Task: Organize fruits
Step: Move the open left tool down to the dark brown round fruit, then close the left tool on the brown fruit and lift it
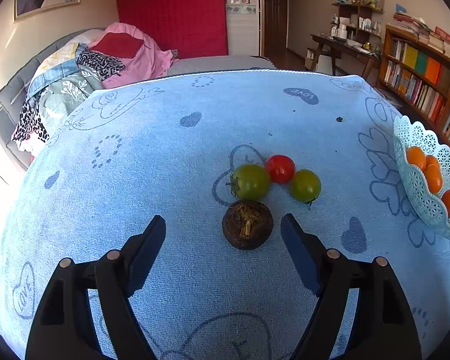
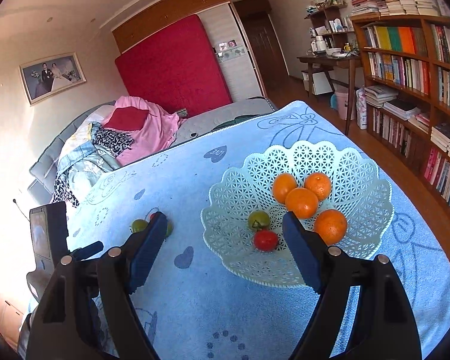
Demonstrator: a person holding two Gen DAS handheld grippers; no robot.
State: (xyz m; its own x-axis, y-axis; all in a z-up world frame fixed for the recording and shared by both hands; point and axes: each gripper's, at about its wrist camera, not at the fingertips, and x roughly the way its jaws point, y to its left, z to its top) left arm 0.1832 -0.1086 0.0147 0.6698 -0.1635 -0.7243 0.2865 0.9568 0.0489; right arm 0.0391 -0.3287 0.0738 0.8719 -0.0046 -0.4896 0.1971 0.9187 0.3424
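Note:
In the left wrist view a dark brown round fruit lies on the blue towel, just ahead of my open, empty left gripper. Behind it lie a green tomato, a red tomato and a second green tomato. In the right wrist view my right gripper is open and empty above the near rim of the white lattice basket. The basket holds several oranges, a green tomato and a red tomato. The loose tomatoes show partly behind its left finger.
The blue towel covers the table. The basket sits at the table's right edge in the left wrist view. A bed with piled clothes lies beyond the far edge. Bookshelves stand to the right. The left gripper's body shows at the left.

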